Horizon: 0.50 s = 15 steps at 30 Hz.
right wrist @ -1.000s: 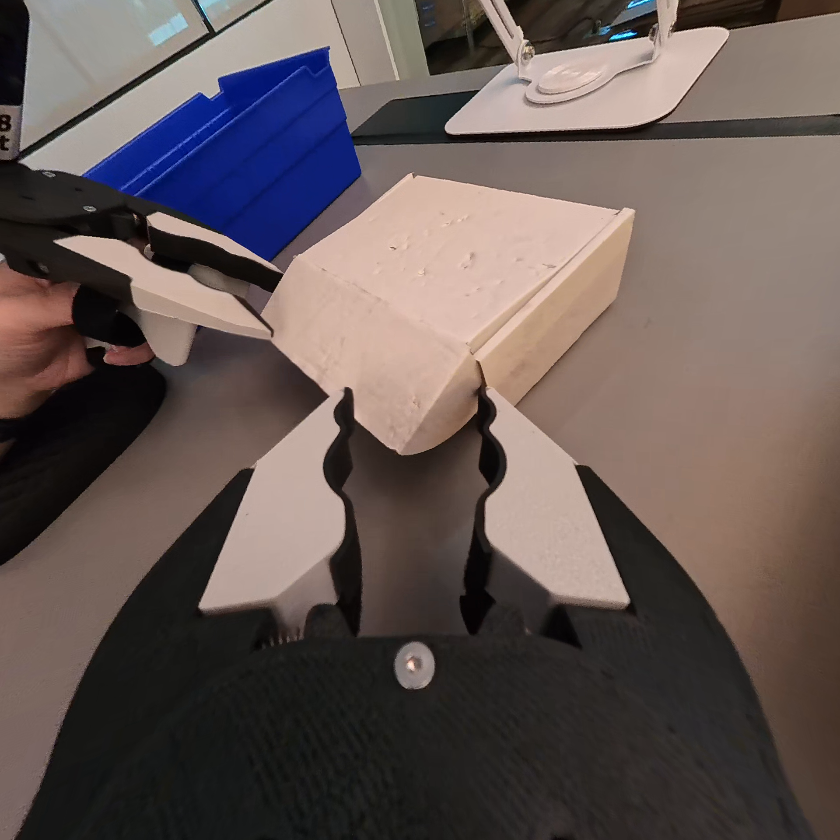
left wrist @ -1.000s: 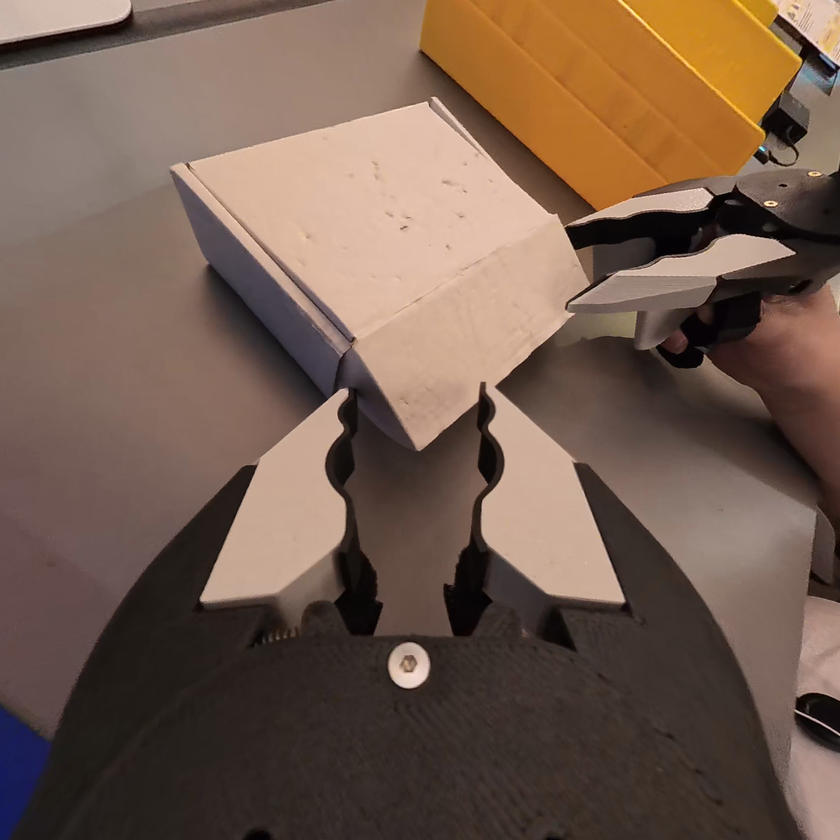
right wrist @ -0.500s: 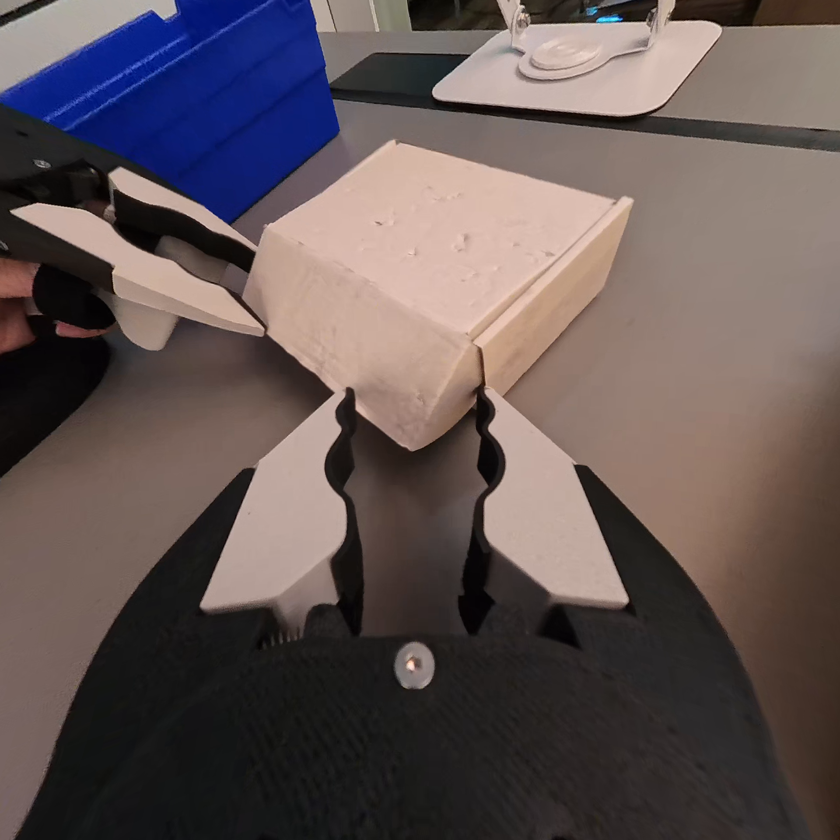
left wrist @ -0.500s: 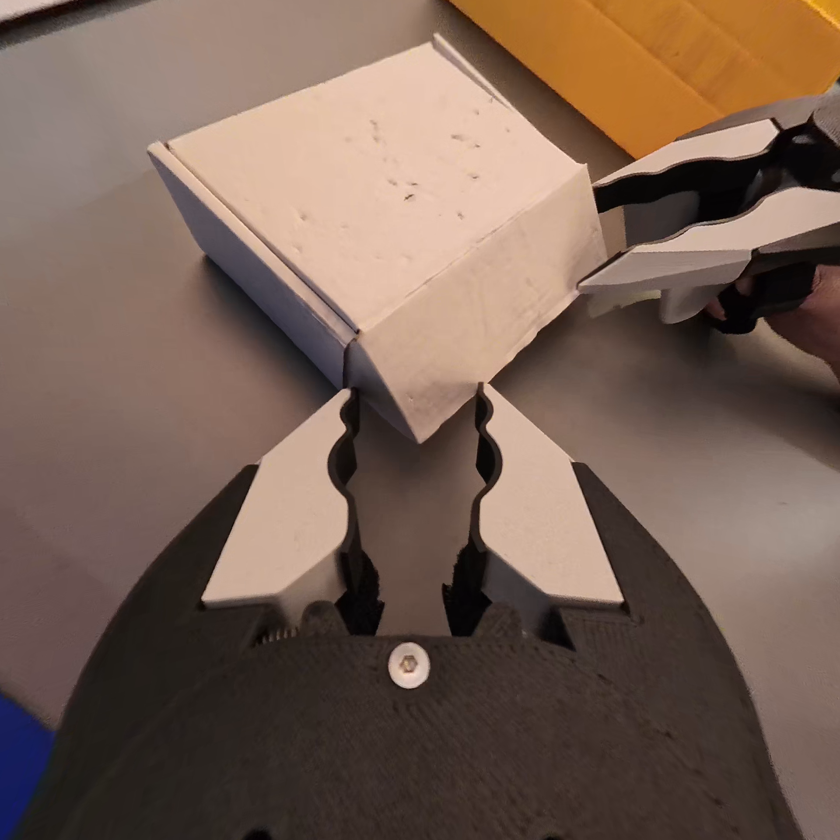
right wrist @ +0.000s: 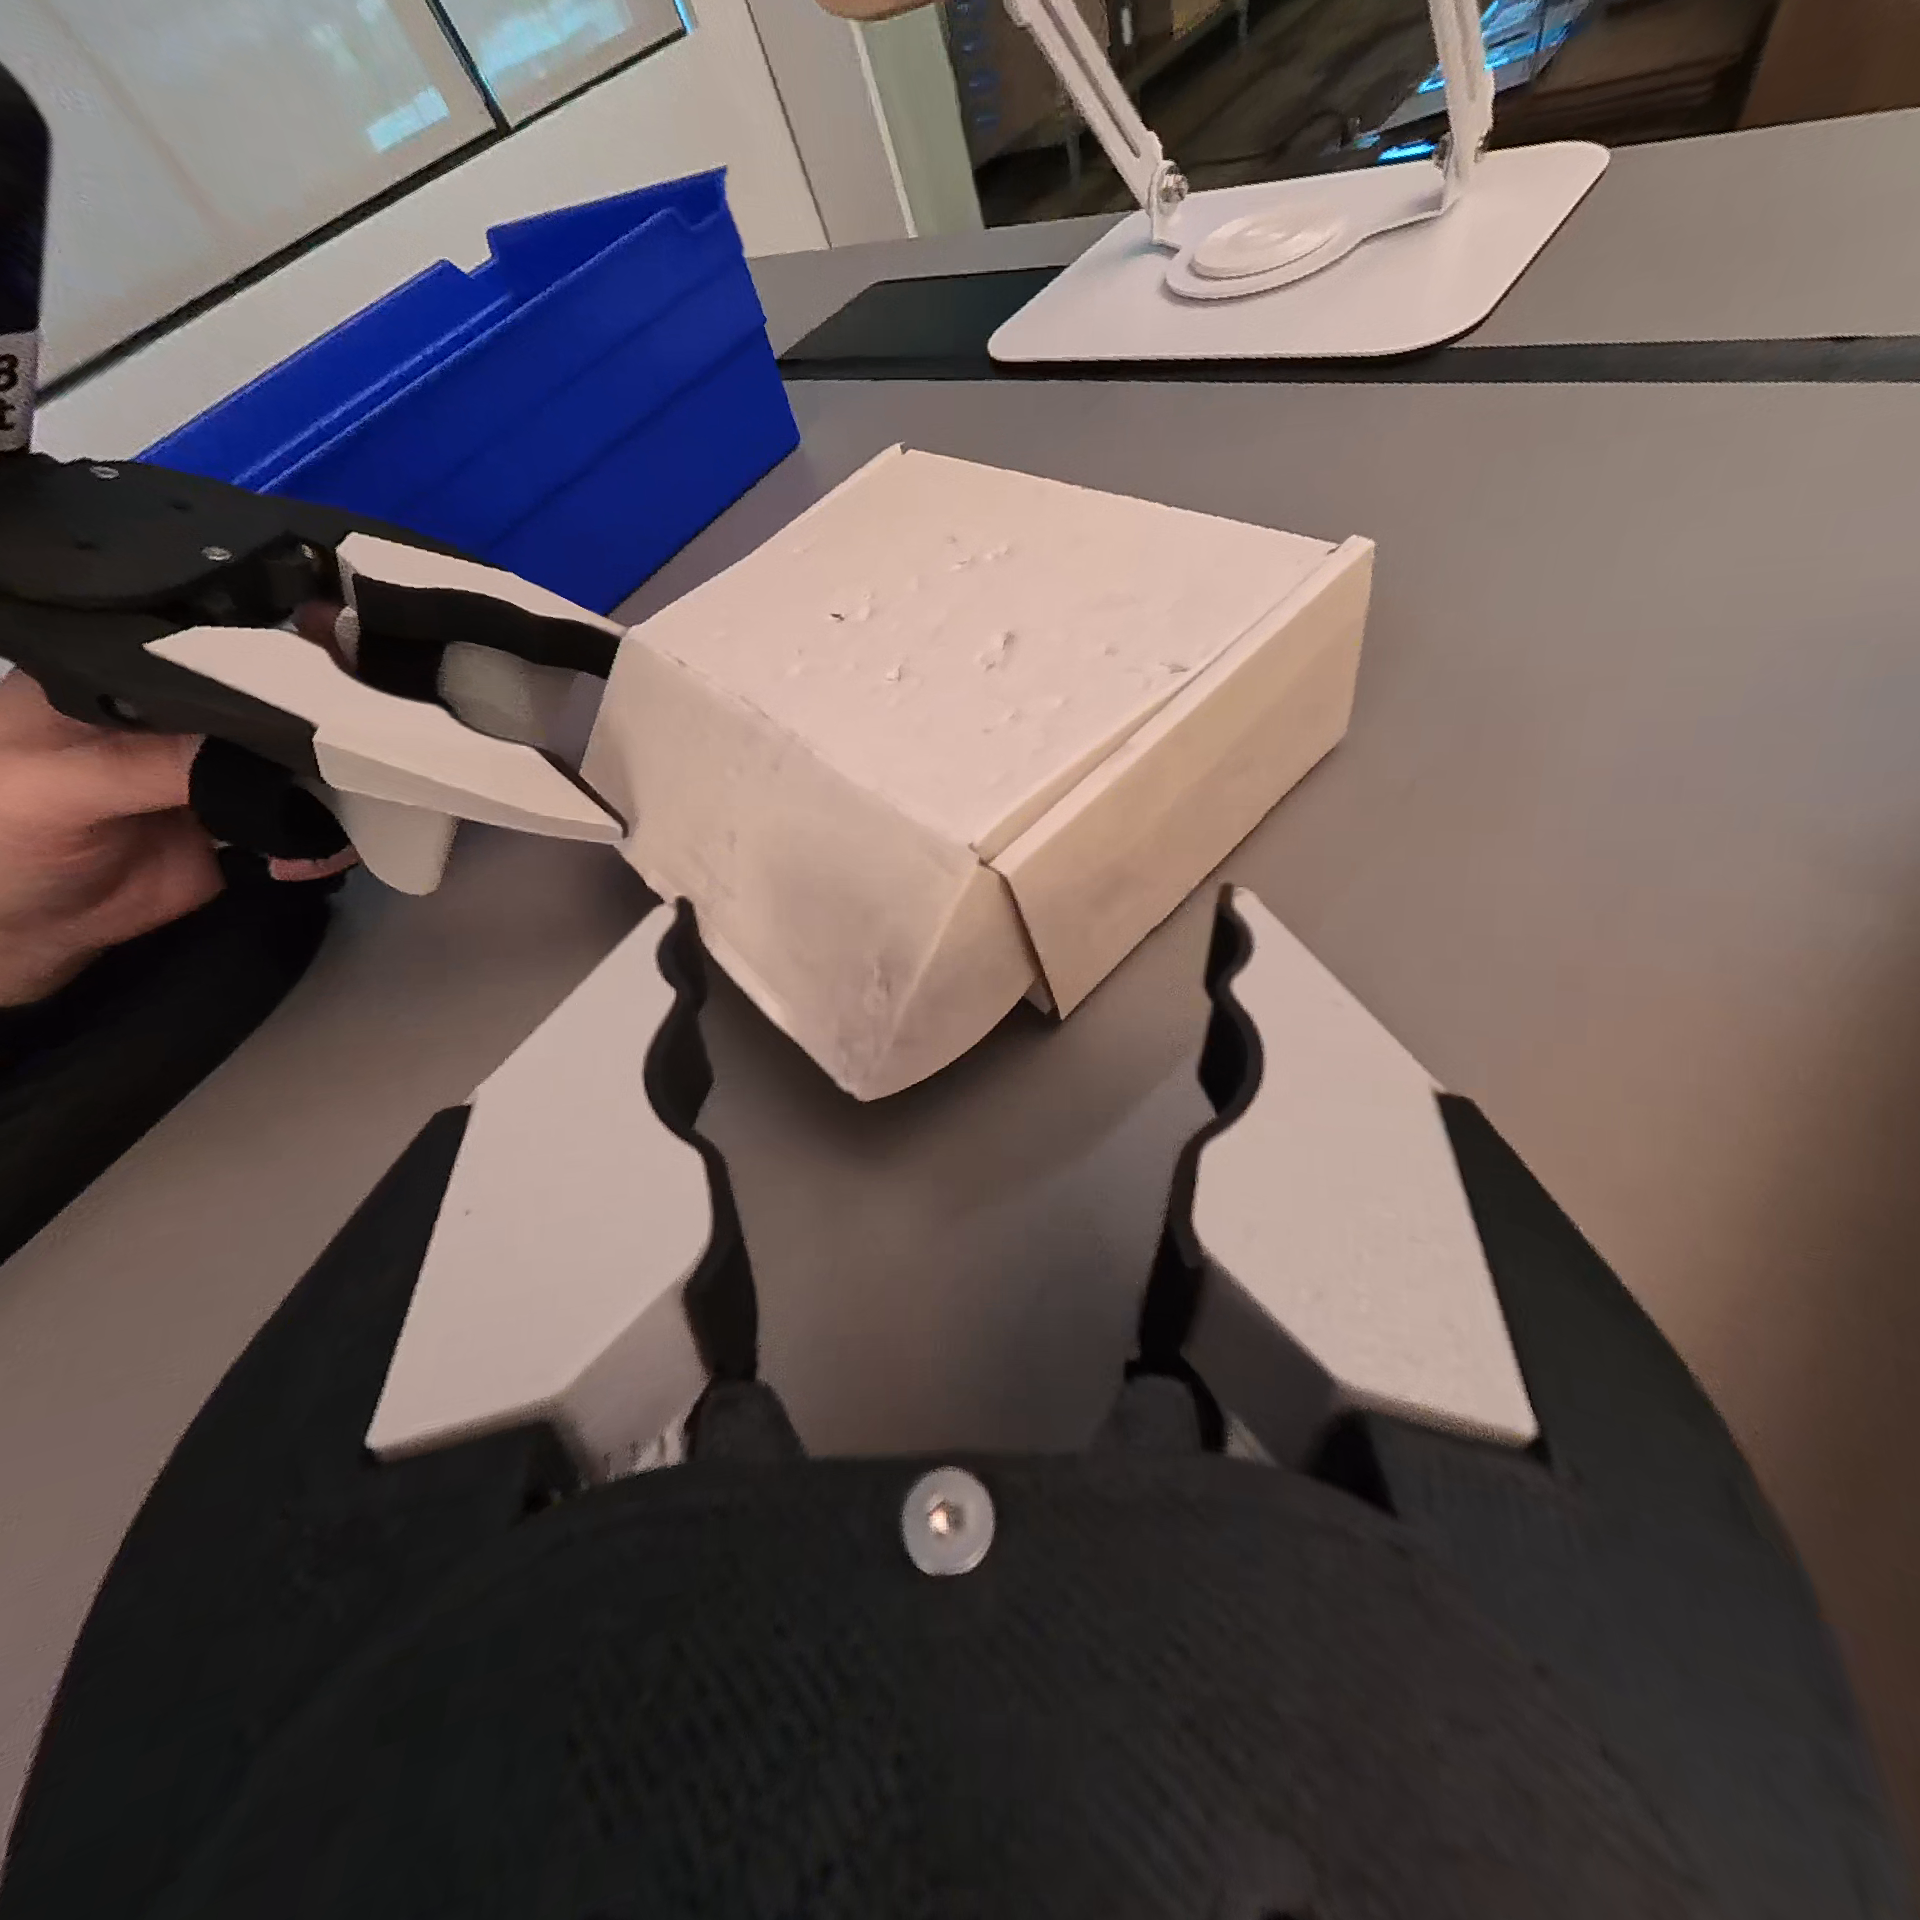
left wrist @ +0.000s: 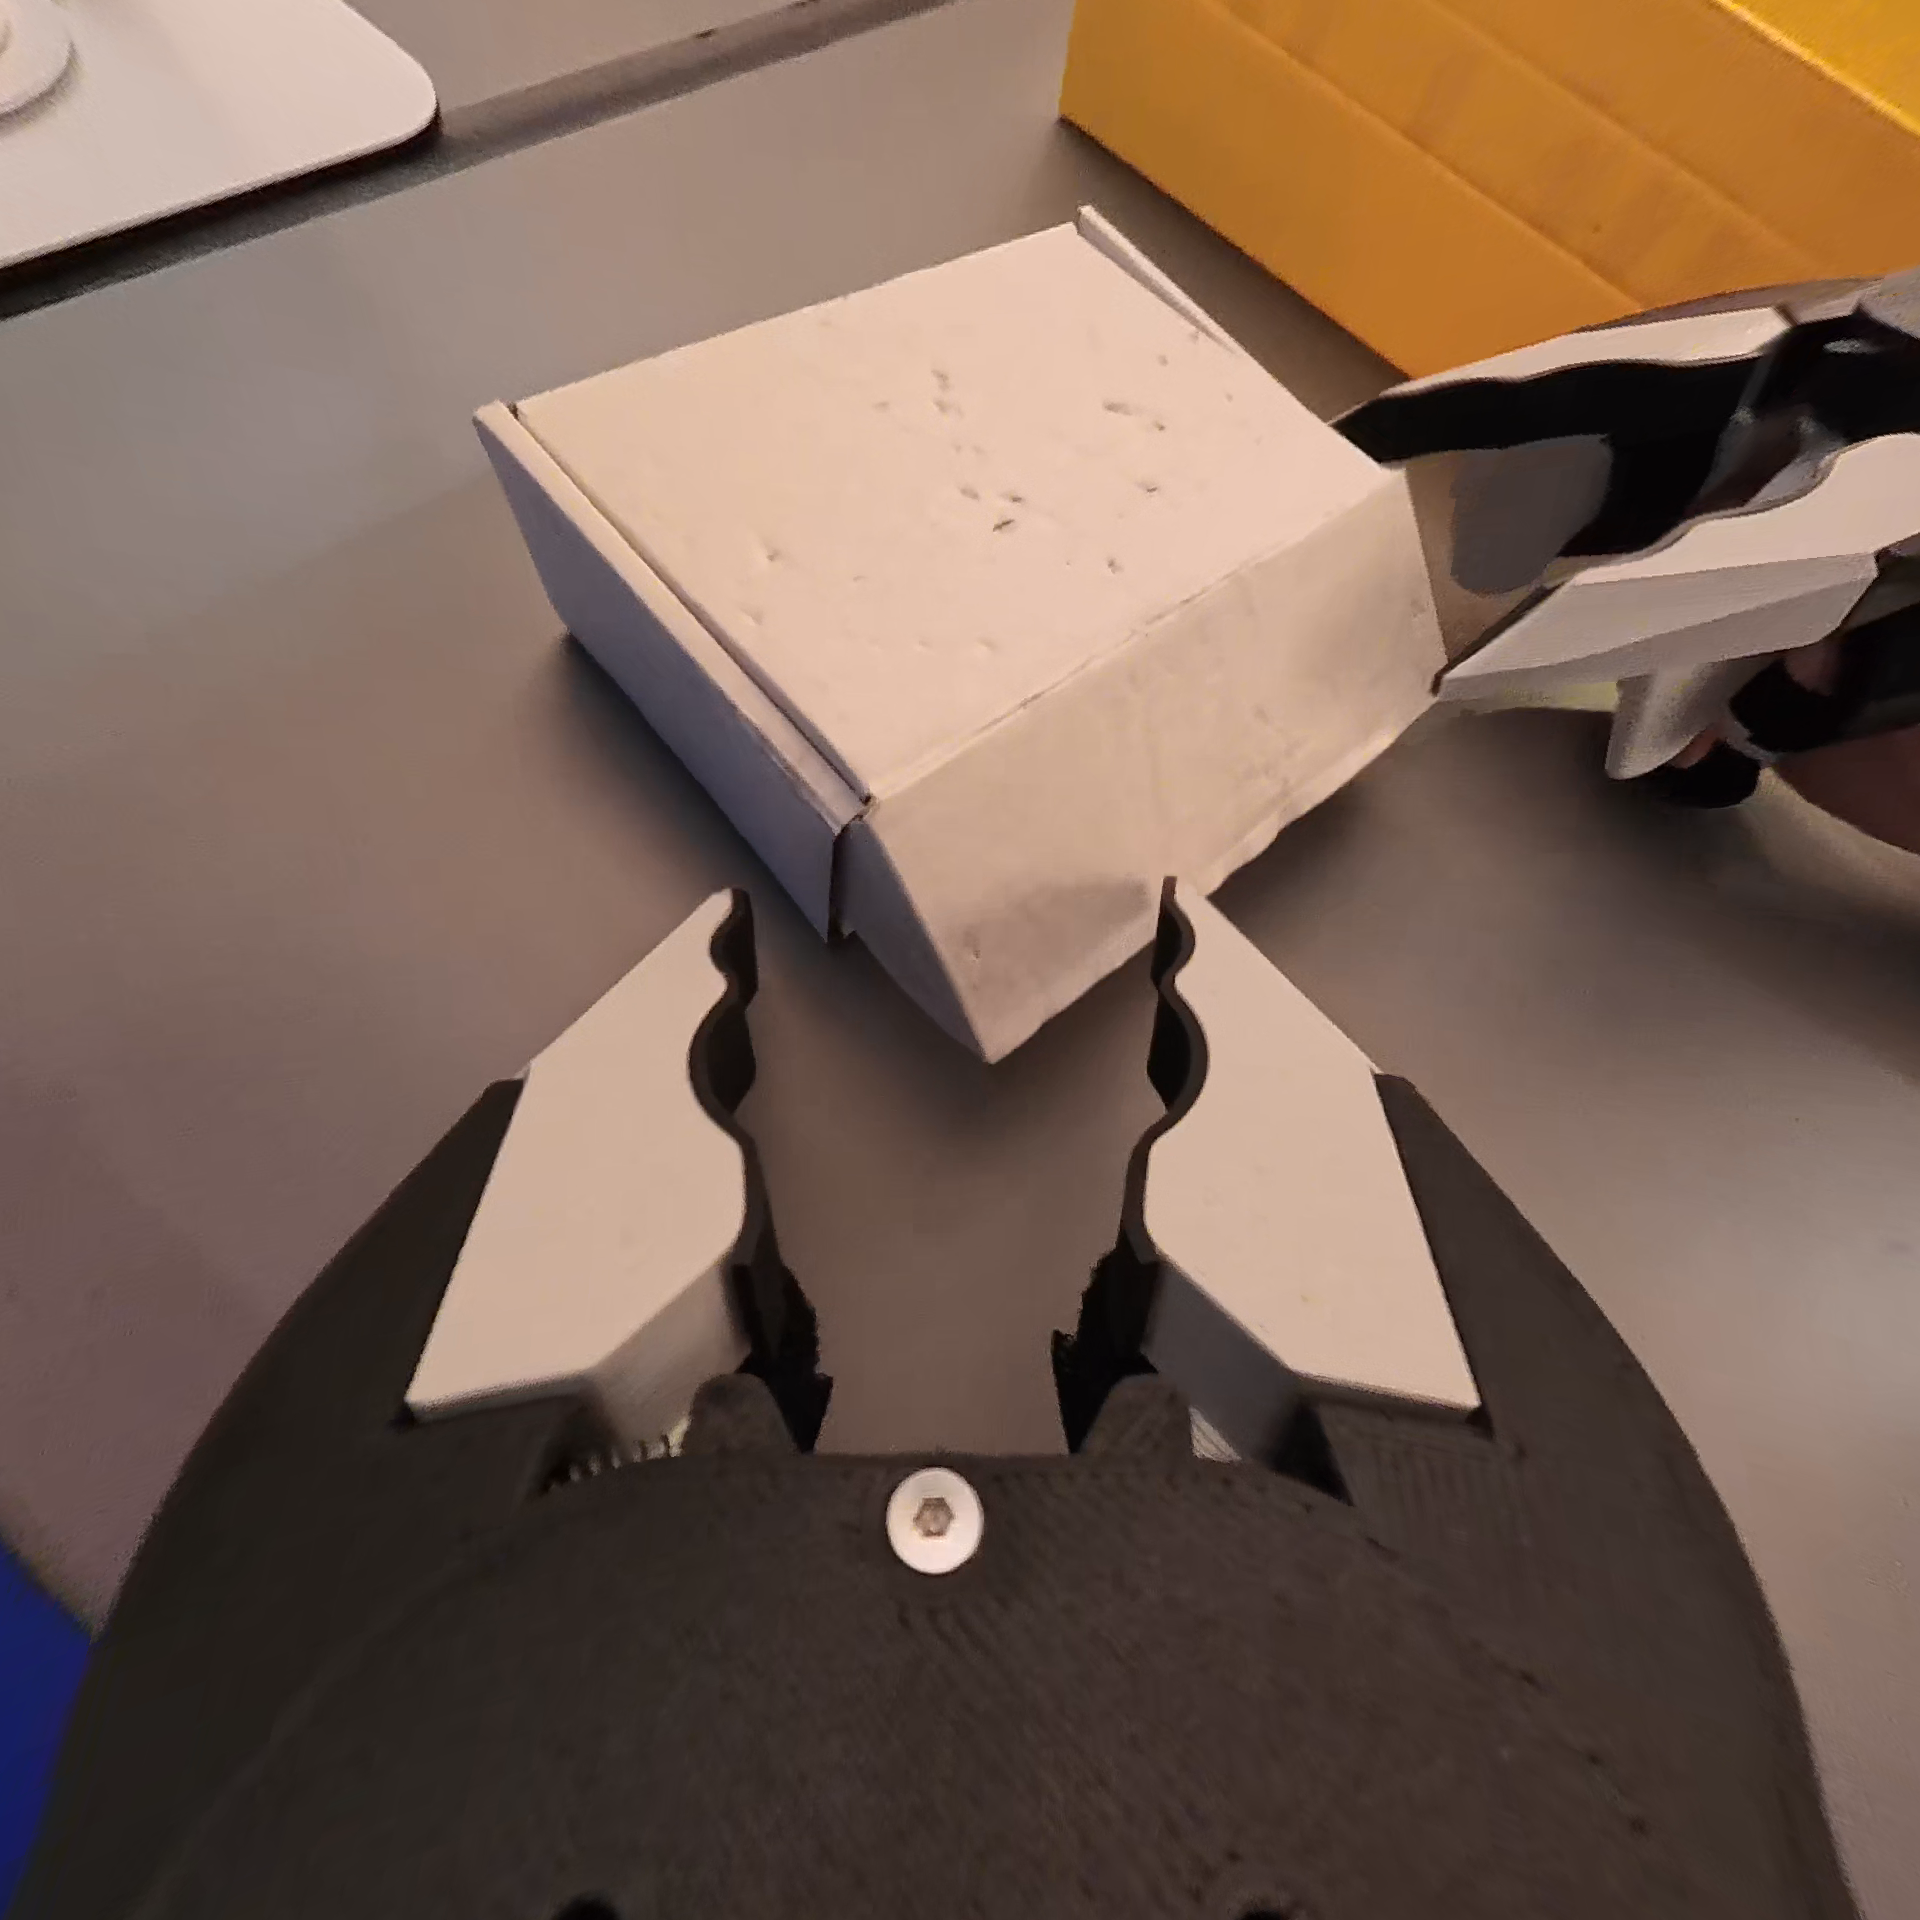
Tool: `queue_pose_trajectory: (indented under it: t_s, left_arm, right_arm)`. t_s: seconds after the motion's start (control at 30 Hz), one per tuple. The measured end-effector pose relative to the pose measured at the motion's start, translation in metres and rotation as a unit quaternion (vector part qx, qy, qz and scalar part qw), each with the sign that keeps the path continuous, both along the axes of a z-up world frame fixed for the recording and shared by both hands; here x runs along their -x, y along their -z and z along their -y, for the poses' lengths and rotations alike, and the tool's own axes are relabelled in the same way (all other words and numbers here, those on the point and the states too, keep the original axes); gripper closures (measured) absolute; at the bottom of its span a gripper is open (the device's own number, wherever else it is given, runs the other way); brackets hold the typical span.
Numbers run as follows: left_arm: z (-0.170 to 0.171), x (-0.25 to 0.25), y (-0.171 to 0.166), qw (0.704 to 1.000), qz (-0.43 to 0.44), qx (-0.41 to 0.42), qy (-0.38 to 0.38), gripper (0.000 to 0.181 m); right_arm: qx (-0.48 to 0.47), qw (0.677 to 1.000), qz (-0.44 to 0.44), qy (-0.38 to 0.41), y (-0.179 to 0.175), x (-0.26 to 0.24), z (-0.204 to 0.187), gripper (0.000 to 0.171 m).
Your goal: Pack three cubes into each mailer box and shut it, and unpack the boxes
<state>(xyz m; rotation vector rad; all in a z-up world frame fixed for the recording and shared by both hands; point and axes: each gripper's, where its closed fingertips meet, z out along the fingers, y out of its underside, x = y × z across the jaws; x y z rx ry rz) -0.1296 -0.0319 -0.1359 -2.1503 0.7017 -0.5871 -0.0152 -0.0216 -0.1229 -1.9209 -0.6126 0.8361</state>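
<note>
Box (left wrist: pixel 914 582) is the thing you work on, and it lies closed on the grey desk (left wrist: pixel 260 727). In the left wrist view, your left gripper (left wrist: pixel 951 914) has its jaws spread wide, with nothing between them. The near corner of the box, where the front flap (left wrist: pixel 1143 790) folds down, points into the gap between the fingers (left wrist: pixel 623 1143), but you cannot tell if it touches them. At the right side, your right gripper (left wrist: pixel 1434 561) comes in with its jaws also spread, and their tips are at the right edge of the flap. A yellow bin (left wrist: pixel 1507 156) stands behind the box, and a white stand base (left wrist: pixel 187 125) is at the top left.

In the right wrist view, the box (right wrist: pixel 997 665) sits in the middle of the desk (right wrist: pixel 1610 727), and its lid is down. Your right gripper (right wrist: pixel 951 925) holds its jaws apart, and the flap (right wrist: pixel 810 862) corner is just before them, between the two tips. Your left gripper (right wrist: pixel 613 727) is at the left, held by your hand (right wrist: pixel 73 821); its jaws are apart and the tips meet the left edge of the flap. A blue bin (right wrist: pixel 540 374) stands behind it, near the box. The white stand (right wrist: pixel 1299 260) is far at the back.
</note>
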Motion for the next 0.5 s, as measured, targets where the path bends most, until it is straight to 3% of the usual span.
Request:
queue_pose_trajectory:
  t_s: [0.1, 0.23, 0.37, 0.5]
  left_arm:
    - [-0.004, -0.003, 0.001, 1.0, -0.003, -0.01, 0.005, 0.1]
    - [-0.005, -0.011, 0.003, 1.0, 0.015, 0.008, 0.023, 0.1]
    - [-0.004, -0.012, 0.003, 0.999, 0.016, 0.01, 0.034, 0.104]
    - [-0.006, -0.011, 0.006, 1.0, -0.005, 0.0, 0.031, 0.109]
  right_arm:
    - [0.002, 1.0, -0.018, -0.01, -0.003, 0.004, -0.005, 0.072]
    - [0.038, 0.998, -0.031, -0.042, 0.002, 0.009, -0.001, 0.087]
    - [0.039, 0.999, 0.001, -0.021, 0.009, 0.003, -0.004, 0.11]
    - [0.037, 0.999, 0.015, -0.017, 0.011, 0.003, -0.004, 0.112]
